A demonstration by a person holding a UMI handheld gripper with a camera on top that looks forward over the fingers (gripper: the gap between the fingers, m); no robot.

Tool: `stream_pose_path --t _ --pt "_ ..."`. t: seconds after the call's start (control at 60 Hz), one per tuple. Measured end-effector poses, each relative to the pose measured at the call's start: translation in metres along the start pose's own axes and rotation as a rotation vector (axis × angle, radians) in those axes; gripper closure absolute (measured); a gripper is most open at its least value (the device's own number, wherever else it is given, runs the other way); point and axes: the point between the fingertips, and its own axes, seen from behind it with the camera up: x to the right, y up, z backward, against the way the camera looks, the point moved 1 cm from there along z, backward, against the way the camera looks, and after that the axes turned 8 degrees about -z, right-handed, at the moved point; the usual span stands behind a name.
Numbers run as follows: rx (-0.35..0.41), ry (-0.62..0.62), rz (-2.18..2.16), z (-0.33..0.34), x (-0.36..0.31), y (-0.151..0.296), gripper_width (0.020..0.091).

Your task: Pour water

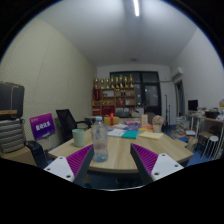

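Hand-held gripper (113, 168): only the finger tips and pads show; the rest lies out of view.
Bottle (99, 141): water level too small to read.
Cup (79, 137): contents not visible.
Bench (120, 153): near edge hidden behind the fingers; clutter at the far end too small to name.
Shelf (116, 93): goods on it indistinct.
Purple sign (43, 125): lettering illegible.

1 bottle (100, 141), 1 cup (79, 137), 1 table (120, 155).

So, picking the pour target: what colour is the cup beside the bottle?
Green cup, left of the bottle; gripper view.
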Motion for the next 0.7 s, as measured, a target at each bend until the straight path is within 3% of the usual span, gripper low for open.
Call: stream_pose_path --t 0.067,0.217,0.5,0.7 --pt "0.037 0.023 0.021 -0.023 -0.020 0.004 0.0279" --pt "0.034 0.020 0.057 -0.083 -0.055 -0.008 0.0286" --pt "0.017 -0.139 0.135 -0.178 -0.043 -0.037 0.0281" --pt "0.022 -0.123 0.057 -0.224 -0.047 -0.045 0.0280"
